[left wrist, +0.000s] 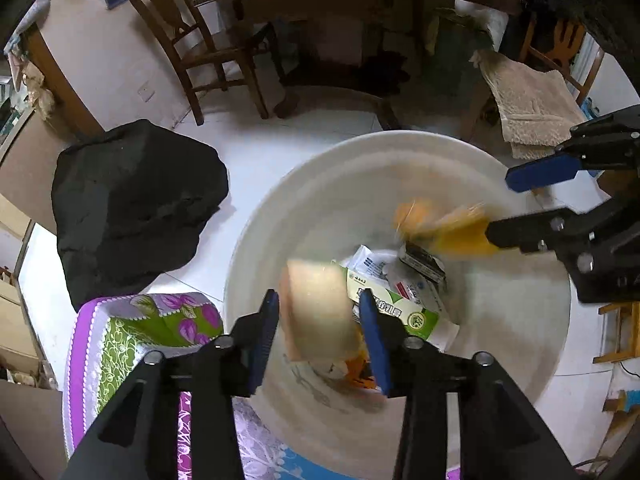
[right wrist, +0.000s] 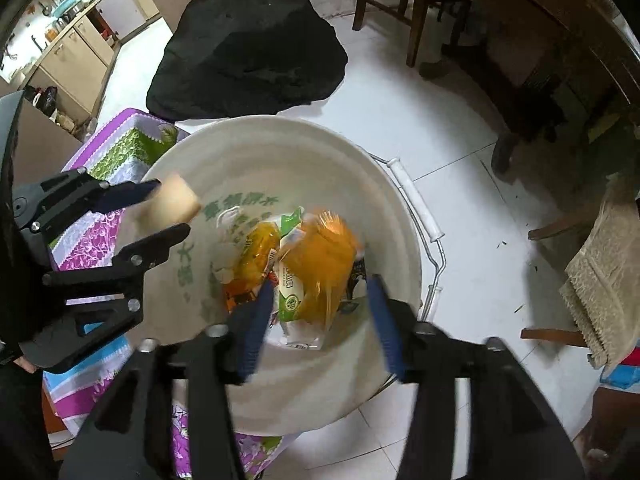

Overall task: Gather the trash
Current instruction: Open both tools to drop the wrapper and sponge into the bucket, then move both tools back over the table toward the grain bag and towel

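A white plastic bucket [left wrist: 400, 136] [right wrist: 280, 124] stands on the tile floor, and both grippers hang over its mouth. My left gripper [left wrist: 320, 320] [right wrist: 172, 210] is open. A beige foam-like block [left wrist: 316, 308] [right wrist: 172, 204] sits blurred between its blue pads, and they do not seem to press on it. My right gripper [right wrist: 320, 316] [left wrist: 502, 208] is open too, with a blurred orange wrapper [right wrist: 324, 256] [left wrist: 436, 220] loose between its fingers. In the bucket lie a green-and-white carton [left wrist: 400, 312] [right wrist: 292, 296], another orange wrapper [right wrist: 256, 256] and white packets.
A black lumpy bag [left wrist: 132, 200] [right wrist: 248, 48] lies on the floor beside the bucket. A purple-and-green floral cover [left wrist: 132, 332] [right wrist: 120, 152] touches the bucket's near side. Wooden chairs [left wrist: 208, 48] and a dark table stand behind. A beige towel [left wrist: 528, 108] [right wrist: 600, 276] hangs at the right.
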Available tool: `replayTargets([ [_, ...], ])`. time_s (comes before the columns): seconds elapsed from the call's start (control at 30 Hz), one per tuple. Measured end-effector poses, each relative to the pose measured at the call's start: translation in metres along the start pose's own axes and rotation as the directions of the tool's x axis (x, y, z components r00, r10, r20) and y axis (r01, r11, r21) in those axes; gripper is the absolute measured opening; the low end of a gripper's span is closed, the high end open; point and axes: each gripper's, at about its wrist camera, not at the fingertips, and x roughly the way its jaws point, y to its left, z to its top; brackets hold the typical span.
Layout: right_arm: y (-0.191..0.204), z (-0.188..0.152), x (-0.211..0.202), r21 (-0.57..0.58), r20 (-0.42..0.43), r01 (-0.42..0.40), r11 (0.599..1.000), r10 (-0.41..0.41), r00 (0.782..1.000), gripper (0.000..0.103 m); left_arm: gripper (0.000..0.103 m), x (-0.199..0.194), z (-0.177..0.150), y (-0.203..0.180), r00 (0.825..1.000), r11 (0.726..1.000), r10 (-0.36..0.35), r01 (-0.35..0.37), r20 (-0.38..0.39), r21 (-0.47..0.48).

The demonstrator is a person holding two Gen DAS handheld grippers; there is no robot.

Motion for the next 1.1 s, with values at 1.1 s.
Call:
replayTargets([
  [1.1,0.117,-0.115,-0.049,-0.051,0.621,-0.161,0.986,0.158,0.768,0.065,0.075,-0.117,-0.219,0.042,0.856,0.832,0.452,-0.304,0.249,-0.464],
])
